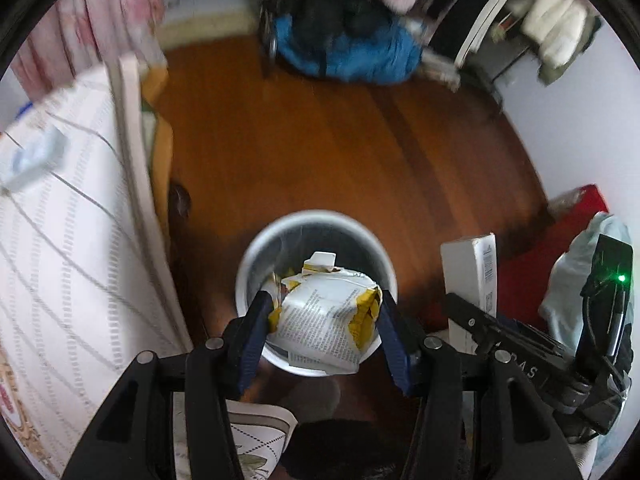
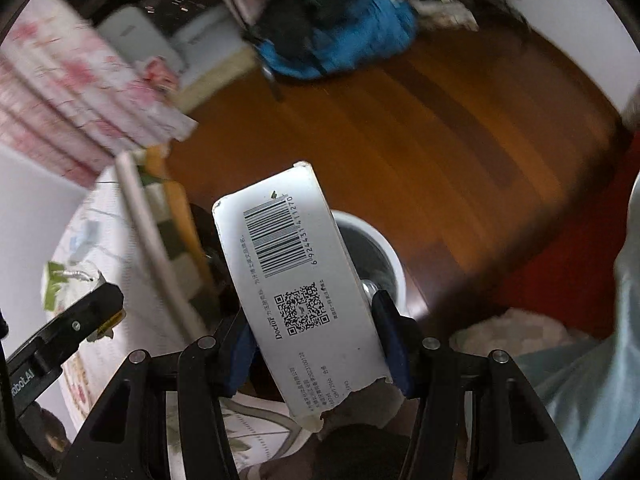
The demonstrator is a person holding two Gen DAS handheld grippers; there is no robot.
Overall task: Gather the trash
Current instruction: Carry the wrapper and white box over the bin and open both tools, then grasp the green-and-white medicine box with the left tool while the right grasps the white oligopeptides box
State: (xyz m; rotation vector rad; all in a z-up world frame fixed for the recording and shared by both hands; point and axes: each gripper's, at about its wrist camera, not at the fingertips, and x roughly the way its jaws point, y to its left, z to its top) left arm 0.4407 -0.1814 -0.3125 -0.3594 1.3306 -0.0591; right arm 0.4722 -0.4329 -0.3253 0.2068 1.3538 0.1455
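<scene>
My left gripper (image 1: 324, 312) is shut on a crumpled white and yellow printed carton (image 1: 326, 316) and holds it right above the open white trash bin (image 1: 256, 256) on the wooden floor. My right gripper (image 2: 312, 316) is shut on a long white box with a barcode and QR code (image 2: 296, 280), held beside and partly over the same bin (image 2: 394, 264). The white box (image 1: 474, 276) and the right gripper's body show at the right of the left wrist view. The left gripper's body (image 2: 64, 328) shows at the left of the right wrist view.
A bed with a white striped cover (image 1: 68, 248) runs along the left. A blue and black bundle (image 1: 352, 48) lies on the floor at the back. A red mat (image 1: 552, 248) lies at the right by the white wall. Bare wooden floor (image 1: 328, 152) lies between them.
</scene>
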